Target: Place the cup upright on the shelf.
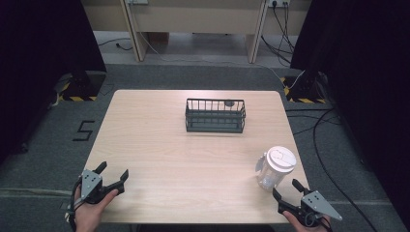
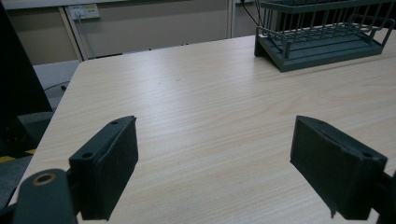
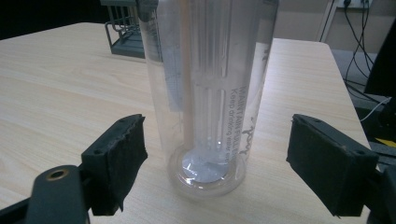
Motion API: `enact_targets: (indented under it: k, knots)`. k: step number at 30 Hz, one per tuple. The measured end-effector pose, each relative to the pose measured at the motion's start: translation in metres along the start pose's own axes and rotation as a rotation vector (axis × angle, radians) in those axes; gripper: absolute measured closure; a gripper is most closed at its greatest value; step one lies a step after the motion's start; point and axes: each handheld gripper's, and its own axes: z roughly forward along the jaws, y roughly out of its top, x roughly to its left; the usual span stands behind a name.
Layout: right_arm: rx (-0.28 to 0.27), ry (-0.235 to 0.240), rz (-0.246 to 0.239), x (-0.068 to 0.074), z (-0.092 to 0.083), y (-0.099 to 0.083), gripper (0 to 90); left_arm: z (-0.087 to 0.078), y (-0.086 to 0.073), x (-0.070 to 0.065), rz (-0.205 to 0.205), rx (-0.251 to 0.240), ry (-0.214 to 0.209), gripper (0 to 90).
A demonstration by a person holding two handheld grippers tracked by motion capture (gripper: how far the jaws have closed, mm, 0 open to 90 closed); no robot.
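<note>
A clear plastic tumbler (image 1: 273, 169) with a white lid stands upright near the table's right front corner. My right gripper (image 1: 286, 190) sits just in front of it, open, held by a hand at the table's front edge. In the right gripper view the tumbler (image 3: 210, 93) rises between the two wide-apart pads, which do not touch it. My left gripper (image 1: 112, 173) rests open at the left front corner with nothing between its pads (image 2: 109, 163). A dark green wire rack (image 1: 215, 115) stands at the table's far middle.
The light wooden table (image 1: 169, 154) lies bare between the rack (image 2: 322, 37) and the grippers. Cables run over the grey floor to the right of the table. Black stands with yellow-striped bases flank the far corners.
</note>
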Motion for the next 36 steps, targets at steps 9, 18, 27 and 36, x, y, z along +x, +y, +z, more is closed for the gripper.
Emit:
enact_targets:
  k: [9,18,27,36]
  knots:
    - [-0.003,0.004,0.006,0.0,0.001,0.0,18.3,0.0,0.002,-0.008,-0.014,0.002,-0.016,14.9]
    - [-0.011,0.013,0.013,0.001,0.004,0.002,16.8,0.001,0.002,-0.009,-0.009,0.002,-0.016,15.0]
    - [-0.01,0.01,0.003,0.001,0.011,0.007,15.9,0.0,0.002,-0.009,-0.008,0.002,-0.012,14.9]
    - [0.002,0.015,-0.003,0.001,0.021,0.011,15.3,0.001,0.002,-0.01,-0.01,0.002,-0.018,14.9]
